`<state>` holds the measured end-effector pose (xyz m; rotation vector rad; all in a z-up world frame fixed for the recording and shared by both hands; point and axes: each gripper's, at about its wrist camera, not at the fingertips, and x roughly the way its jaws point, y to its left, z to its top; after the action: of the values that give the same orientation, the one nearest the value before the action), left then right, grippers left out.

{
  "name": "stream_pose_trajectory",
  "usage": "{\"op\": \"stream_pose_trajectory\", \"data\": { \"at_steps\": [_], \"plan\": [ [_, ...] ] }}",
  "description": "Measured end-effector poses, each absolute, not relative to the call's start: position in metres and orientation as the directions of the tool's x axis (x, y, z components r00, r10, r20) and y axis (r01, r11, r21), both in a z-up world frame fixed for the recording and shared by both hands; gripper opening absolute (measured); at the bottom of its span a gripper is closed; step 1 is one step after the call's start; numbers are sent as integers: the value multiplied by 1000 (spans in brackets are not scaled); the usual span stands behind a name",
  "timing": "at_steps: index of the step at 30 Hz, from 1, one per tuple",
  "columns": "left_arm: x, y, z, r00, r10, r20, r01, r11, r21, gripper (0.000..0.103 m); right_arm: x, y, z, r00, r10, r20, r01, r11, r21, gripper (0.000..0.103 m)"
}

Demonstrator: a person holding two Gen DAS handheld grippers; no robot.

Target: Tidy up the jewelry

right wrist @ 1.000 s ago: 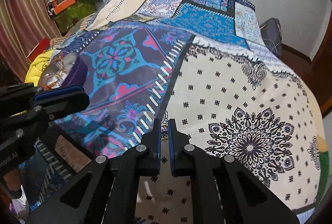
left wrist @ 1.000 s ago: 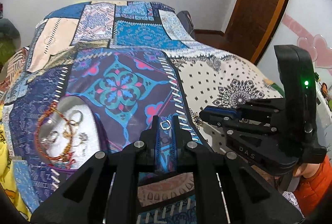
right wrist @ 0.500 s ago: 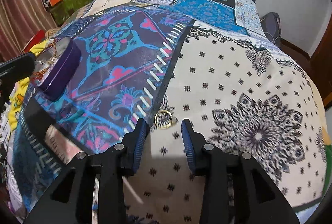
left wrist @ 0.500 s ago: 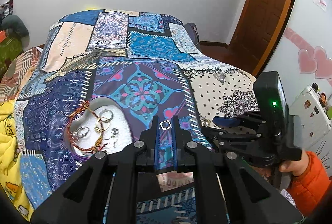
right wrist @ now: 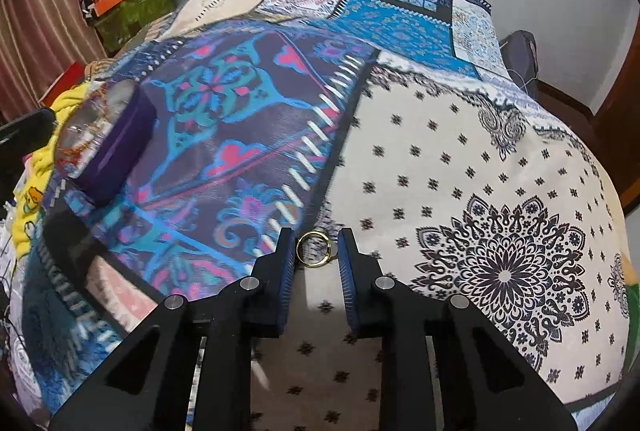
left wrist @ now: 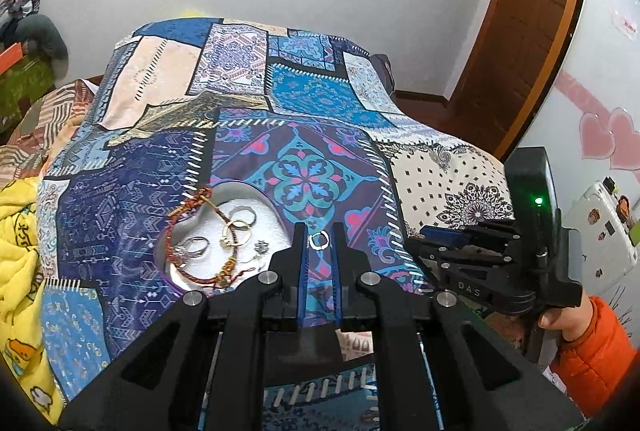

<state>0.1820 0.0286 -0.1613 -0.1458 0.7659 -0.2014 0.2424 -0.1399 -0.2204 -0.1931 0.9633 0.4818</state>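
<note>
My left gripper [left wrist: 319, 231] is shut on a small silver ring [left wrist: 319, 240] pinched at its tips, just right of the purple jewelry box [left wrist: 240, 196]. The box's white lining holds several rings and a red-and-gold bracelet [left wrist: 188, 227]. In the right wrist view my right gripper [right wrist: 316, 243] points down at the bedspread, its jaws closing around a gold ring [right wrist: 313, 249] that lies flat between the fingertips. The left pad is at the ring's edge and a small gap remains on the right. The purple box [right wrist: 116, 151] sits far left there.
A patchwork bedspread [left wrist: 304, 103] covers the bed. A yellow blanket [left wrist: 20, 271] lies at its left edge. A hand in an orange sleeve [left wrist: 592, 343] holds the right tool at lower right. A wooden door [left wrist: 520, 31] stands beyond the bed.
The left gripper, still holding the silver ring, has shifted so the jewelry box lies closer beside its tips. The right gripper went from shut to spread, and now narrows around the gold ring.
</note>
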Motion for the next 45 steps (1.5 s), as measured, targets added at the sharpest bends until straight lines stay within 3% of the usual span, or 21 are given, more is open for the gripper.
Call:
{"op": "stream_pose_trajectory", "data": {
  "at_steps": [10, 17, 30, 45],
  "plan": [
    [166, 67, -149, 740, -191, -645, 78, 977, -200, 9, 218, -89, -162, 518, 449, -728, -571, 815, 96, 20],
    [159, 100, -148, 753, -162, -638, 32, 977, -210, 9, 210, -48, -151, 500, 518, -694, -647, 756, 98, 20],
    [177, 100, -178, 703, -236, -670, 80, 963, -256, 9, 221, -18, -175, 439, 515, -737, -677, 728, 105, 20],
    [192, 98, -190, 689, -227, -689, 82, 968, -237, 9, 226, -11, -186, 407, 508, -759, -709, 700, 88, 20]
  ]
}}
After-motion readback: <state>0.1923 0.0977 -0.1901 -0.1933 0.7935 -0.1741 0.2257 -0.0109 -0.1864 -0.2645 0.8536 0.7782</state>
